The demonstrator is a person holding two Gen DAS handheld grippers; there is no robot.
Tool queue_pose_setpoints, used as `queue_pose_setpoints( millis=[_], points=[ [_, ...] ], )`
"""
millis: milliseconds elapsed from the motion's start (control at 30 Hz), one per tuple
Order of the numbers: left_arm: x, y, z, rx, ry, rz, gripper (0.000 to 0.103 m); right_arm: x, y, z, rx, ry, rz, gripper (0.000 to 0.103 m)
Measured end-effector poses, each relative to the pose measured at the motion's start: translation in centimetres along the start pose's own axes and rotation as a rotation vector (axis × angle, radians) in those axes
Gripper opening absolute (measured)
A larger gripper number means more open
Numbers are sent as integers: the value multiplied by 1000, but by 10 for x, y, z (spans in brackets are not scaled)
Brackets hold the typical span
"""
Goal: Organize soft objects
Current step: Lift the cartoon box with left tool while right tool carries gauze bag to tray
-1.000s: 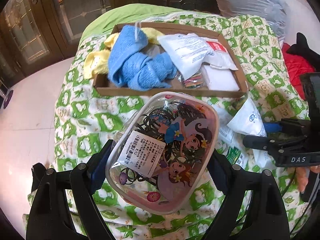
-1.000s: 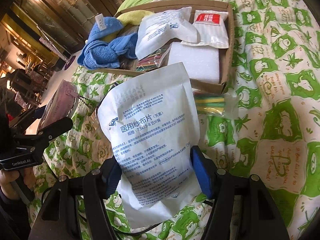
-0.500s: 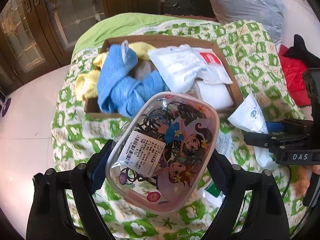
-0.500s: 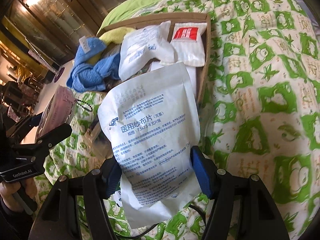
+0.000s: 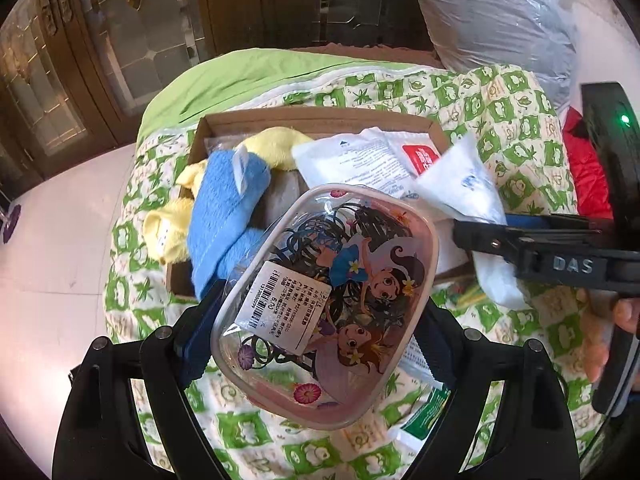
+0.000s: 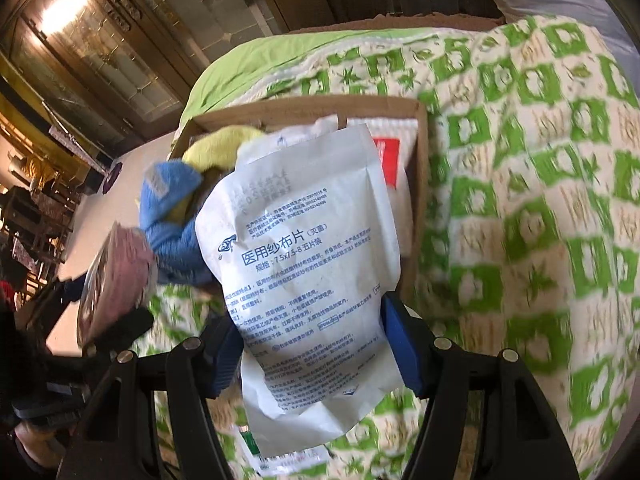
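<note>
My left gripper [image 5: 316, 312] is shut on a clear cartoon-printed pouch of hair ties [image 5: 328, 296], held above the bed in front of the cardboard tray [image 5: 320, 118]. My right gripper [image 6: 316, 336] is shut on a white gauze packet [image 6: 308, 264], held over the tray's near right part; the packet also shows in the left wrist view [image 5: 464, 184]. The tray holds a blue towel [image 5: 224, 216], a yellow cloth [image 5: 276, 144], a white packet [image 5: 352, 160] and a red-labelled pack [image 5: 420, 156].
The tray lies on a green-and-white quilt [image 6: 520, 200] over a bed. More packets [image 5: 424, 412] lie on the quilt below the pouch. A grey plastic bag [image 5: 492, 12] and red fabric [image 5: 584, 168] sit at the right. Wooden glass doors [image 5: 100, 40] stand behind.
Both grippers have lifted and moved forward toward the tray with their loads. The right gripper and its gauze packet now hang over the tray's right part.
</note>
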State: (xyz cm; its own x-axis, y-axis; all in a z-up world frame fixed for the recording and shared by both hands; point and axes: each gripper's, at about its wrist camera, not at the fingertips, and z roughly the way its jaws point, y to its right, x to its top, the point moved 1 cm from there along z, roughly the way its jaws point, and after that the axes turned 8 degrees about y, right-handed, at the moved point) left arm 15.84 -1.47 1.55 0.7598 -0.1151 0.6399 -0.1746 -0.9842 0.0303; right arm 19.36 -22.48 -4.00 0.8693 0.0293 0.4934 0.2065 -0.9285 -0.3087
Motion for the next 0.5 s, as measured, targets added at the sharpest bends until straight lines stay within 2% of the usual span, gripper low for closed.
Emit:
queue_pose_setpoints(
  millis=[167, 500],
  points=[
    [14, 0, 15, 7, -4, 7, 87, 14, 0, 17, -7, -1, 24, 65],
    [47, -13, 56, 21, -14, -21, 87, 49, 5, 35, -24, 53, 21, 66]
  ],
)
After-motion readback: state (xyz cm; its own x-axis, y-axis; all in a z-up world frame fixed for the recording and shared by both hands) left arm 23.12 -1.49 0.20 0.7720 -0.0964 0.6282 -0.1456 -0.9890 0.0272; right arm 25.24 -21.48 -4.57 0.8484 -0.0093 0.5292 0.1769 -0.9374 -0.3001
